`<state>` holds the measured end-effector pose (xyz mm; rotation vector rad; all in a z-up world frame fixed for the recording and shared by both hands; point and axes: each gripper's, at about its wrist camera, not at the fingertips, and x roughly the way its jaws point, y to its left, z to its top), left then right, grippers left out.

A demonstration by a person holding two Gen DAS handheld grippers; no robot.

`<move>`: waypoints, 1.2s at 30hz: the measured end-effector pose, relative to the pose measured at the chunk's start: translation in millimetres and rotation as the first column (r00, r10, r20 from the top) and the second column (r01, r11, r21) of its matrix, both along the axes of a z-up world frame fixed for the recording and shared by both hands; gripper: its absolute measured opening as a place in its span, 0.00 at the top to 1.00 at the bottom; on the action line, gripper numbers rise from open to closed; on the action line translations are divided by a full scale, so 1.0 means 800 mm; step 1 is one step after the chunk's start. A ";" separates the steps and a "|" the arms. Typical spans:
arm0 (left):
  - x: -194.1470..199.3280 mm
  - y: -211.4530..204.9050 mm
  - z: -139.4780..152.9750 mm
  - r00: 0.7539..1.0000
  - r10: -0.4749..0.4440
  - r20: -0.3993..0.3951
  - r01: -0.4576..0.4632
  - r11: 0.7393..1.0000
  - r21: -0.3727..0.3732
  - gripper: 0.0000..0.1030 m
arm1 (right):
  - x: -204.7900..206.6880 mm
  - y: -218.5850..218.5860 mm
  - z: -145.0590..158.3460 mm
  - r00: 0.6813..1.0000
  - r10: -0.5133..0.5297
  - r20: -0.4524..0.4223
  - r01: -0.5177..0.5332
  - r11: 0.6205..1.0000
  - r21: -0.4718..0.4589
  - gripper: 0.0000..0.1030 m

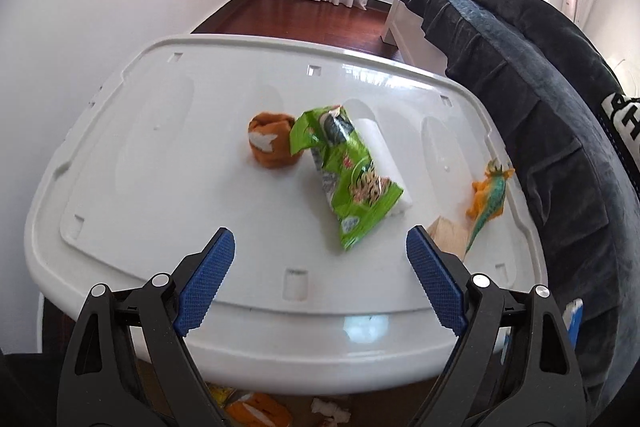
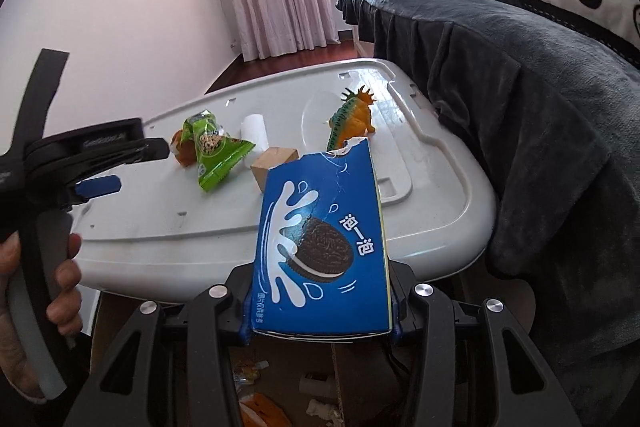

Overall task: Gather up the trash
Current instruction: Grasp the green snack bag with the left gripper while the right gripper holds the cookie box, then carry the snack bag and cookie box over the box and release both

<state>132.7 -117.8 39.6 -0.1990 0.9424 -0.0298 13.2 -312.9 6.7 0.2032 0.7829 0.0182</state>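
Blue cookie box (image 2: 320, 247), torn along its top edge, is clamped upright in the right tongs (image 2: 320, 323), held off the near edge of the white surface (image 2: 440, 195) and above a cardboard bin on the floor (image 2: 360, 367) that holds scraps. Left tongs (image 1: 320, 259) are spread wide, nothing between them, hovering over the near edge of the surface and aimed at the green snack wrapper (image 1: 348, 167).

Landmark: green wrapper. Leaning on a white roll (image 1: 384, 155) just behind it. Orange rolled cloth (image 1: 272, 143) just to its left, near but apart. Wooden block (image 1: 448, 231) to its right, toward the near edge. Toy dinosaur (image 1: 488, 195) further right, at the surface's edge beside the dark bedding (image 1: 540, 107).

Risks, as judged:
- Wrapper is thin and slick; a shallow pinch could slide off the foil or push it flat.
- Closing too deep may catch the white roll with it, or set the roll rolling.
- Cloth, block and dinosaur look like non-trash; a wide sweep could take the wrong item.
- The grip sits low on the box, and its tall top could tip or snag the surface's rim on release, missing the bin.
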 end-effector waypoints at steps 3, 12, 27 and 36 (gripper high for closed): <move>0.029 -0.011 0.000 1.000 0.026 -0.008 -0.026 1.000 -0.007 0.17 | -0.002 -0.006 0.002 1.000 -0.009 0.004 0.009 1.000 0.027 0.55; 0.090 -0.018 -0.027 0.991 0.126 -0.046 -0.126 0.992 0.004 0.17 | -0.005 -0.019 0.000 1.000 -0.027 -0.004 0.027 0.995 0.099 0.55; 0.115 -0.026 -0.085 0.983 0.164 -0.081 -0.146 0.971 0.191 0.78 | 0.005 -0.024 -0.010 0.998 -0.031 -0.045 0.038 0.989 0.143 0.54; 0.075 -0.015 -0.045 0.996 0.090 0.003 -0.089 0.974 0.206 0.81 | 0.009 -0.016 -0.011 0.999 -0.028 -0.037 0.032 0.993 0.112 0.54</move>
